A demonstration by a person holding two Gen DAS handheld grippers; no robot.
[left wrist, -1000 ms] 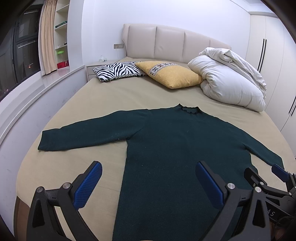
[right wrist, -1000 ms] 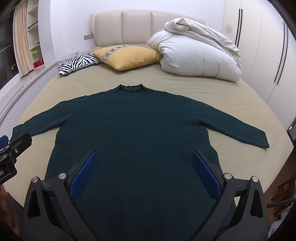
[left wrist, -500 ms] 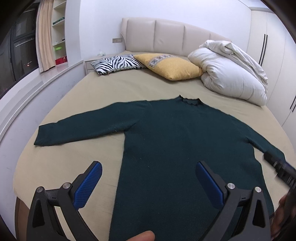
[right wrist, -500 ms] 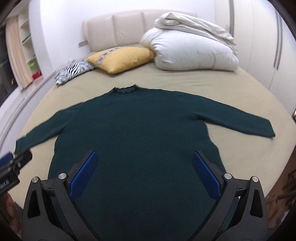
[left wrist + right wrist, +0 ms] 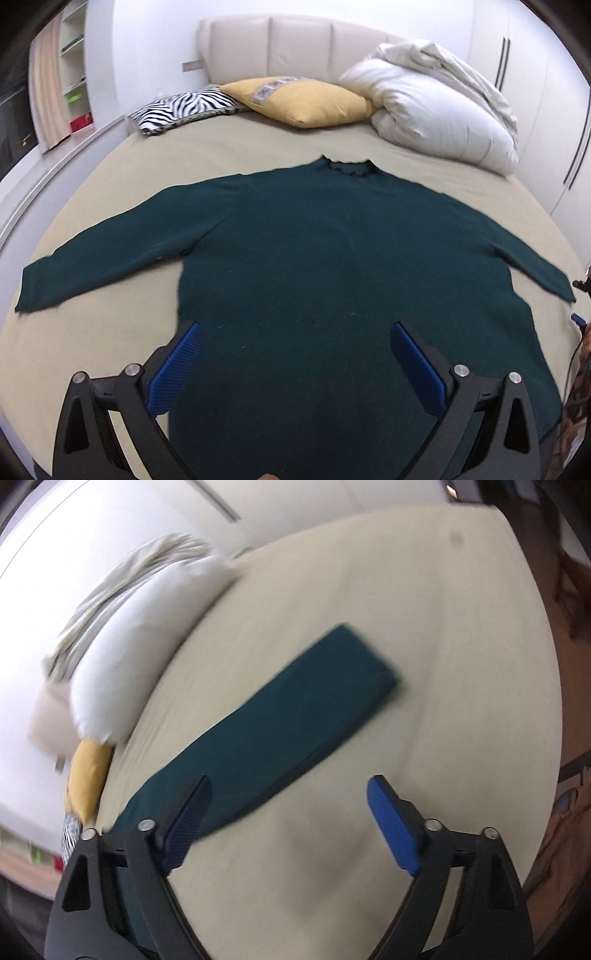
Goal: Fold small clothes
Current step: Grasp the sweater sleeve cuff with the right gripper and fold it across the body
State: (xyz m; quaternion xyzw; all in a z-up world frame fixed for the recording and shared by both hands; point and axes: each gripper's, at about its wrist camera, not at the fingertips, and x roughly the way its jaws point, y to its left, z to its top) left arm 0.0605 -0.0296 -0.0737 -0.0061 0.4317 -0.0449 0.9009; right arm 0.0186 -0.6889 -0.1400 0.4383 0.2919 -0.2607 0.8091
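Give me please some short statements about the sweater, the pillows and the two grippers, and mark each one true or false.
1. The dark green sweater lies spread flat on the bed. True.
2. The left gripper is shut on the sweater. False: its fingers stand open, holding nothing.
3. The yellow pillow lies between the zebra pillow and the white duvet. True.
4. The right gripper grips the sleeve. False: it is open, with the sleeve ahead of it.

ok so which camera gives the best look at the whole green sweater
The left wrist view: the sweater lies flat on the bed with collar, body and both sleeves showing. The right wrist view is blurred and tilted, catching only one sleeve stretched across the sheet.
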